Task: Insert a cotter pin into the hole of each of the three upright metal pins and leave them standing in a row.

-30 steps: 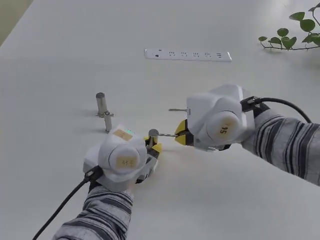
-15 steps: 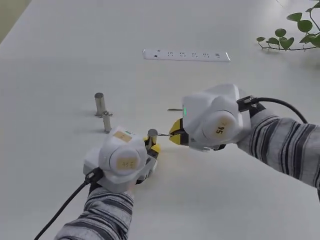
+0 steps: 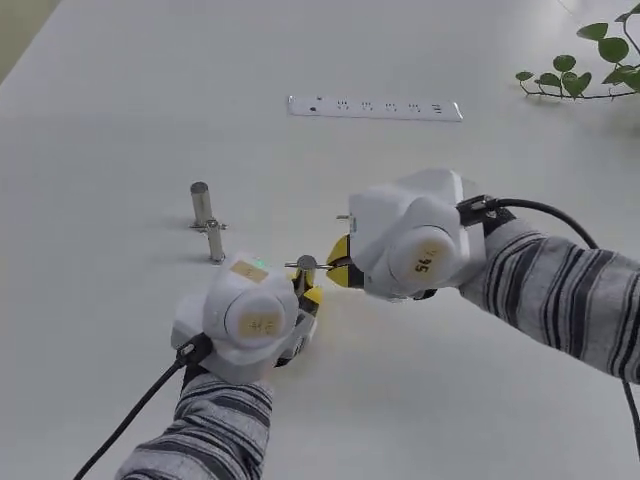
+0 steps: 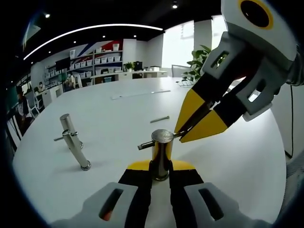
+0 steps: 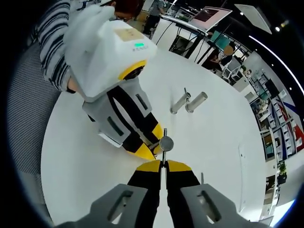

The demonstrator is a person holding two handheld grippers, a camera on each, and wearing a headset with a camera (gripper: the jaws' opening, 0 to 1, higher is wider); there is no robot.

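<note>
A near metal pin (image 3: 306, 268), short and steel-grey, is seen upright, with a cotter pin (image 4: 145, 144) passed horizontally through it just below the head. At ten o'clock of it a second pin (image 3: 215, 242) and a third pin (image 3: 201, 204) are stood close together. A loose cotter pin (image 3: 343, 217) is laid flat at one o'clock.

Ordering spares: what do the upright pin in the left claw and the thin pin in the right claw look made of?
The upright pin looks like polished metal, likely steel: its barrel gives mirror reflections. The cotter pin looks like thin bare metal with a grey sheen; alloy unclear.

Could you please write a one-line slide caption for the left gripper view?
Left gripper steadies an upright metal pin while the right gripper threads a cotter pin through its hole.
</note>
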